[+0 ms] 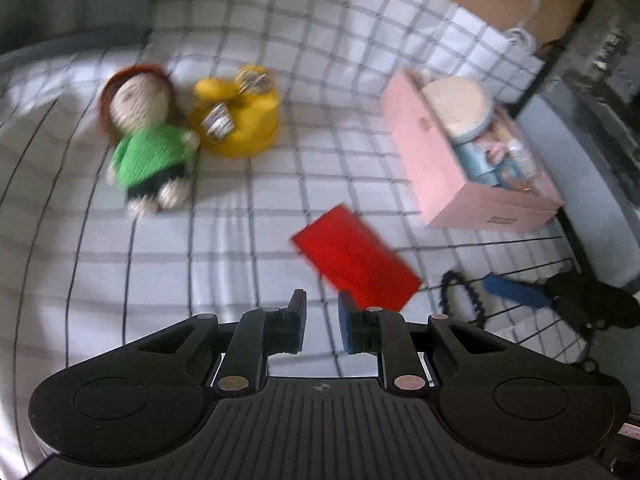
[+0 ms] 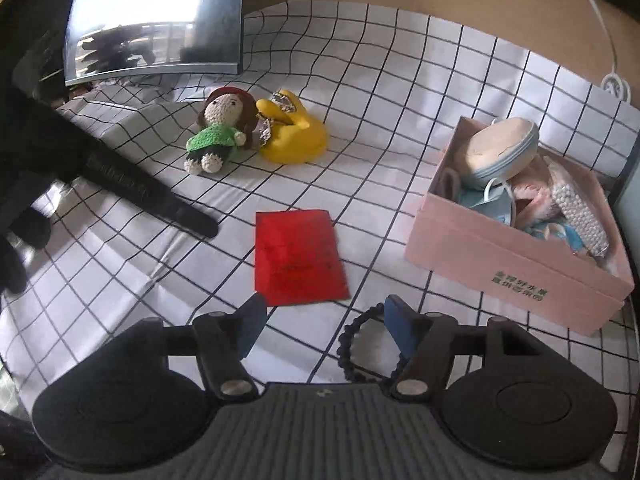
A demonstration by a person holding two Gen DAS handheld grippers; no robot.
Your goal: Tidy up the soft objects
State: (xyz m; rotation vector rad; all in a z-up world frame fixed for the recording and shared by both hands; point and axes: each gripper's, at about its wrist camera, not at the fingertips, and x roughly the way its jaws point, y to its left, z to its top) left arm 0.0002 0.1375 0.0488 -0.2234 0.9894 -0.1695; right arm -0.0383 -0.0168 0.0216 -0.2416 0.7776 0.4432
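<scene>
Daylight scene, left wrist view smearing, right wrist view holding sharp.

Motion blur is softening the crocheted doll (image 1: 146,136) and the grid cloth (image 1: 224,240) in the left view. A mirror panel (image 2: 156,20) is glaring white at the right view's top left. Fisheye bending is curving the grid lines toward both edges; corners are darkening.

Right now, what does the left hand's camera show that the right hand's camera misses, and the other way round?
Only the left view shows the right tongs from outside, blue-tipped, beside the black bead loop. Only the right view shows the mirror leaning at the back and the left tongs' black finger. Both show the doll, yellow plush, red packet and filled pink box.
</scene>
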